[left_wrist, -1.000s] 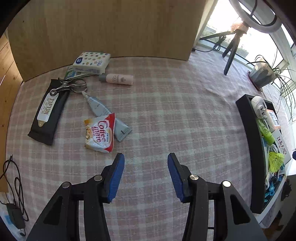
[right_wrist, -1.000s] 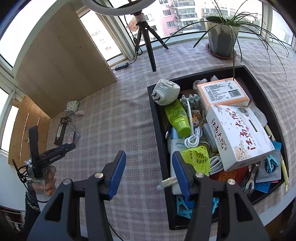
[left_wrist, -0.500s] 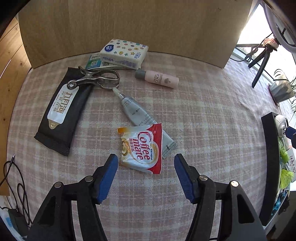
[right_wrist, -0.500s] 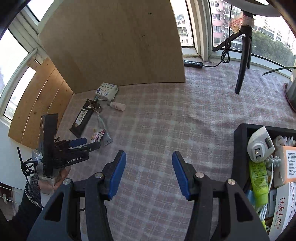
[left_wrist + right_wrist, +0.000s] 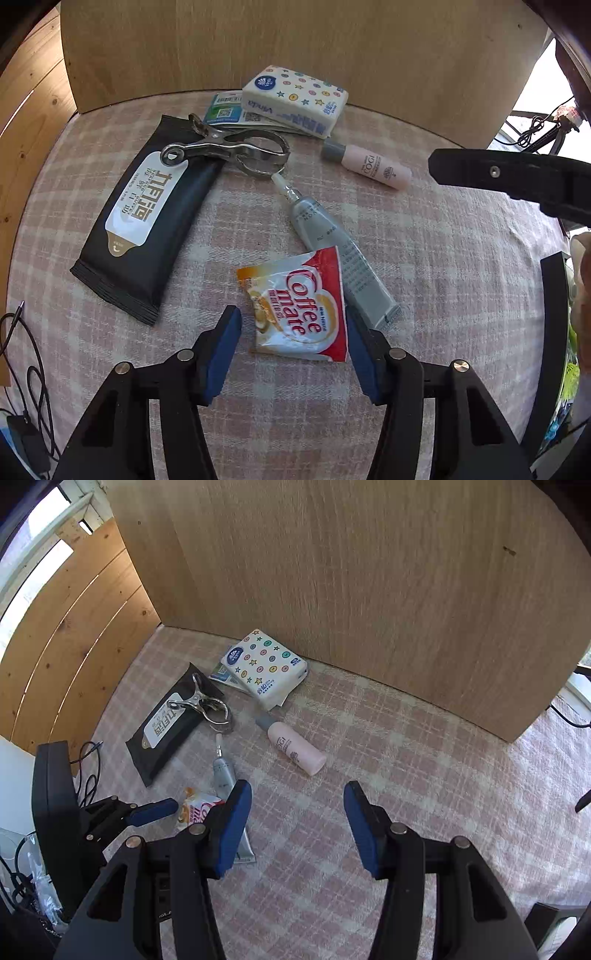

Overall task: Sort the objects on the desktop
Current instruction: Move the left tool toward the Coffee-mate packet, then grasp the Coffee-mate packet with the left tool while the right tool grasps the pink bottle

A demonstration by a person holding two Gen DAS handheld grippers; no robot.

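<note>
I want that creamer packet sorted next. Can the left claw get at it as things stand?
Probably yes. The left claw is open with the creamer packet lying between its pads, nothing on top; only the grey tube tucked under one edge sits close.

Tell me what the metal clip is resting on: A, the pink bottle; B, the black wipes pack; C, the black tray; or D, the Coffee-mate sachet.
B: in the left wrist view the metal clip lies with its handle end across the top corner of the black wipes pack, well apart from the pink bottle and the Coffee-mate sachet.
</note>
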